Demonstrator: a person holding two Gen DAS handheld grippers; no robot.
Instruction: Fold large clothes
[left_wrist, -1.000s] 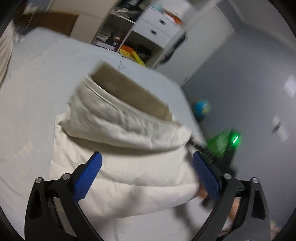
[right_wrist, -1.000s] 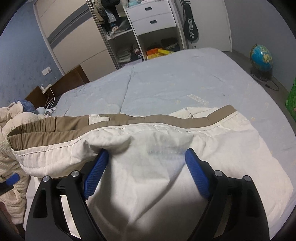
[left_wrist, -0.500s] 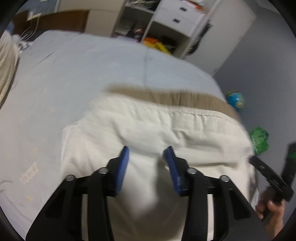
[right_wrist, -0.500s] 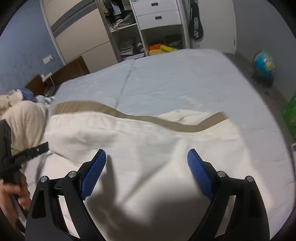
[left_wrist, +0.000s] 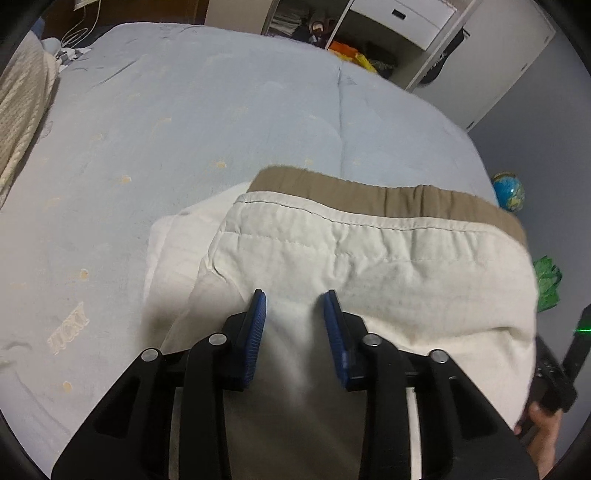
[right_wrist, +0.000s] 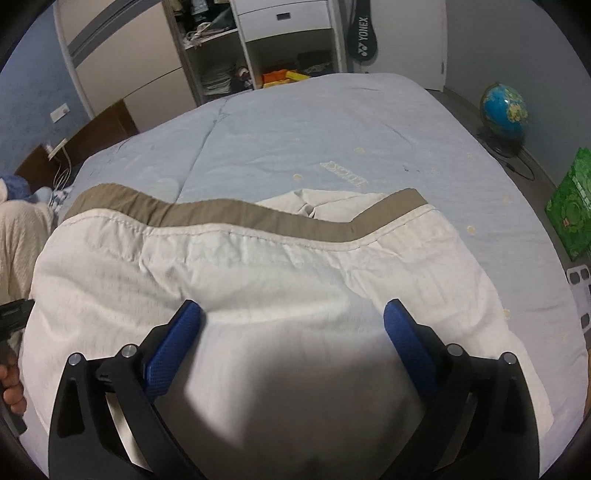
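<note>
Trousers (left_wrist: 369, 266) folded on the bed (left_wrist: 184, 129), tan waistband far side. Left hand-held gripper (left_wrist: 294, 325) closing over cloth – gather both layers. Right hand-held gripper (right_wrist: 291, 332) opening, spread, nothing pinched.

One cream garment (right_wrist: 258, 280) lies on one bed (right_wrist: 295, 129); one globe (right_wrist: 504, 107), one green bag (right_wrist: 570, 206), two grippers (left_wrist: 295, 310) (right_wrist: 291, 321).
</note>
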